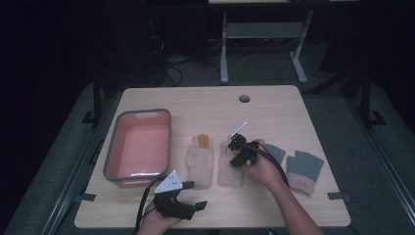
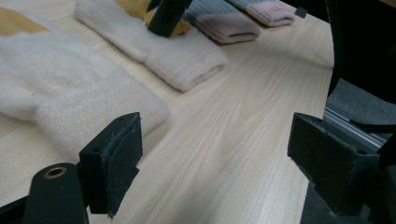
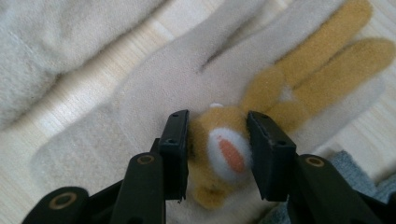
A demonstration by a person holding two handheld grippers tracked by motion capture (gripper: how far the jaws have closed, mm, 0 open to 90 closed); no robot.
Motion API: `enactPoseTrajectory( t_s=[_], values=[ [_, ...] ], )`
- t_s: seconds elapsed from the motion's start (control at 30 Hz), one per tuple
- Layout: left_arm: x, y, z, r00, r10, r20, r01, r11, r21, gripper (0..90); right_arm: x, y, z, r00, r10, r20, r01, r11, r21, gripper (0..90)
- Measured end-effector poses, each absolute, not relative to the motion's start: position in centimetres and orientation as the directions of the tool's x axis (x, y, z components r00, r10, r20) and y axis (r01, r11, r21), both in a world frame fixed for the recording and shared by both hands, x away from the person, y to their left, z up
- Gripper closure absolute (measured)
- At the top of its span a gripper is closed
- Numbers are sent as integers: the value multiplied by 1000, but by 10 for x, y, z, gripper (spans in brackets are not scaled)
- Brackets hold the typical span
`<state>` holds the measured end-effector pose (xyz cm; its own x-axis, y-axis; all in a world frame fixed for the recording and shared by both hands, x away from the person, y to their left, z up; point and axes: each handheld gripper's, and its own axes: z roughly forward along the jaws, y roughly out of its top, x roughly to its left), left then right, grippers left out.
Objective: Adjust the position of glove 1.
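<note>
The right gripper covers much of one cream glove; the grey glove behind the hand is perhaps half hidden.

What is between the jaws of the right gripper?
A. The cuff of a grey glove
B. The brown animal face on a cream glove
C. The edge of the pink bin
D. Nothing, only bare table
B: in the right gripper view the right gripper has its jaws pressed on both sides of the brown animal face on the cream glove.

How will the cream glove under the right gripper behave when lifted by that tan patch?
The cream glove looks like soft fleece, so it will probably droop. It lies flat and thin, so likely light. The right gripper pinches only the raised tan patch, so fabric may bunch.
</note>
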<state>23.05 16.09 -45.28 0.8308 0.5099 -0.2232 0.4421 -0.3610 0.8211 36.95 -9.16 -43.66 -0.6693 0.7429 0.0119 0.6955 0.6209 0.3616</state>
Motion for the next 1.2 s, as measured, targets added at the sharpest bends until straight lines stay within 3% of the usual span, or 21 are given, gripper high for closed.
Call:
enactPoseTrajectory(
  t_s=[0.23,0.73,1.2],
  values=[
    [230,160,-453,830,510,-223,443,-363,819,179,368,-93,-436,-670,742,7,689,619,377,625],
    [231,164,-451,830,519,-205,430,-362,827,179,369,-108,-424,-649,752,116,720,558,412,658],
    [230,164,-451,830,522,-198,425,-361,830,179,364,-111,-390,-676,730,96,681,571,458,674]
  ],
)
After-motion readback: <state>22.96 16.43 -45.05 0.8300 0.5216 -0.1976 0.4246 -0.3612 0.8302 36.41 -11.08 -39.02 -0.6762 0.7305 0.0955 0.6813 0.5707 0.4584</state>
